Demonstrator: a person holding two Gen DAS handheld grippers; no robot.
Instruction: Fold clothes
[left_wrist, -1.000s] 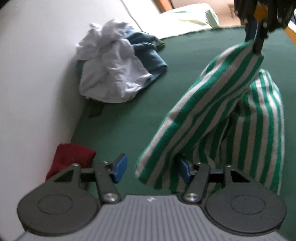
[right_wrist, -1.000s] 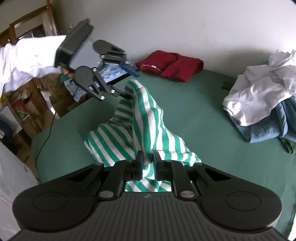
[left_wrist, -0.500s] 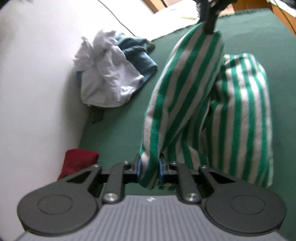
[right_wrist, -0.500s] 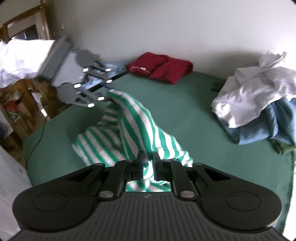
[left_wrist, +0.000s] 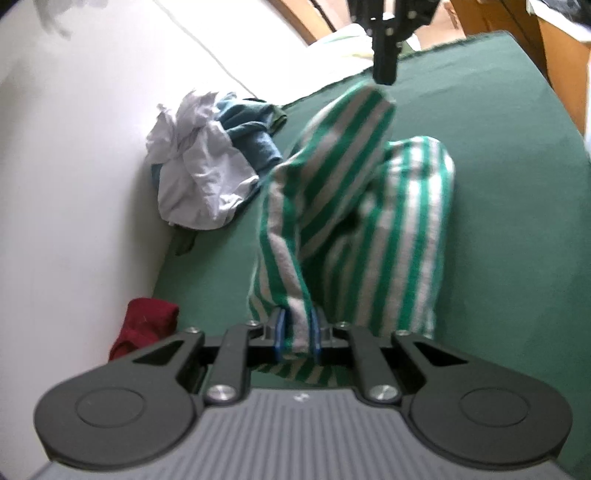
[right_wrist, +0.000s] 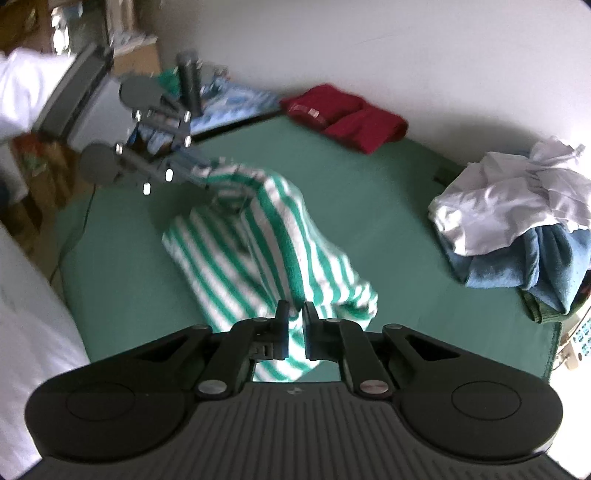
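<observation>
A green-and-white striped garment (left_wrist: 369, 206) hangs stretched between both grippers above the green surface (left_wrist: 517, 221). My left gripper (left_wrist: 297, 332) has one end of it between its blue pads, and its jaws are closing on that fold. In the right wrist view the left gripper (right_wrist: 199, 173) sits at the garment's far upper end. My right gripper (right_wrist: 295, 328) is shut on the near corner of the striped garment (right_wrist: 258, 251). From the left wrist view the right gripper (left_wrist: 384, 75) shows at the top, at the cloth's peak.
A crumpled pile of white and blue clothes (left_wrist: 199, 177) (right_wrist: 517, 206) lies by the white wall. A folded red garment (left_wrist: 147, 325) (right_wrist: 347, 118) rests at the wall edge. A person's white sleeve (right_wrist: 18, 92) is at the left, with wooden furniture behind.
The left gripper's jaws went from wide open beside the striped garment to closed on its edge. Both hands drew apart, pulling the cloth longer between them.
</observation>
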